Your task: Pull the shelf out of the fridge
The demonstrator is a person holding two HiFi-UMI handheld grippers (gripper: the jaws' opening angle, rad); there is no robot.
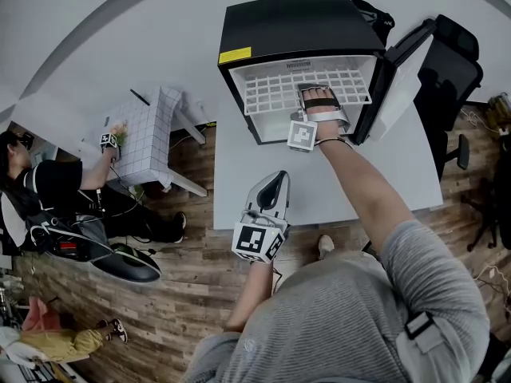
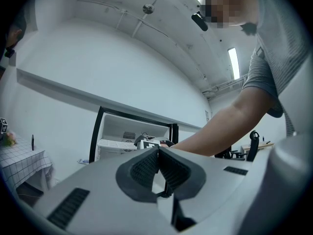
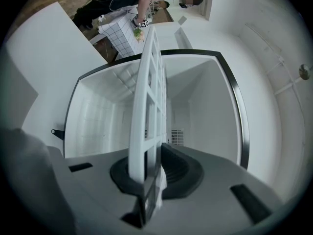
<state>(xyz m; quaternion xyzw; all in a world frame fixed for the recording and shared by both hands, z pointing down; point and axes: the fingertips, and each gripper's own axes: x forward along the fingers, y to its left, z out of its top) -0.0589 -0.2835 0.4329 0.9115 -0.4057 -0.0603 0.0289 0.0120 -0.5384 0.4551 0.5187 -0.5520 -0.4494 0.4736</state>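
The right gripper (image 3: 155, 168) has its jaws squeezed tight on the front edge of the white shelf (image 3: 146, 102). From there the shelf reaches back into the open black fridge (image 1: 295, 22). The fridge sits at the back edge of the white table (image 1: 351, 190). The left gripper (image 1: 276, 180) is closed with nothing in it, near the table's front edge.

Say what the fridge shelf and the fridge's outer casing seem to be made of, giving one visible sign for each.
Shelf: probably white plastic, or plastic-coated wire. It is an even matt white grid of flat-looking bars, with no bare metal showing.
Fridge casing: likely painted sheet metal with a smooth satin black finish. The top is flat with crisp edges and a soft sheen, though plastic cannot be ruled out.
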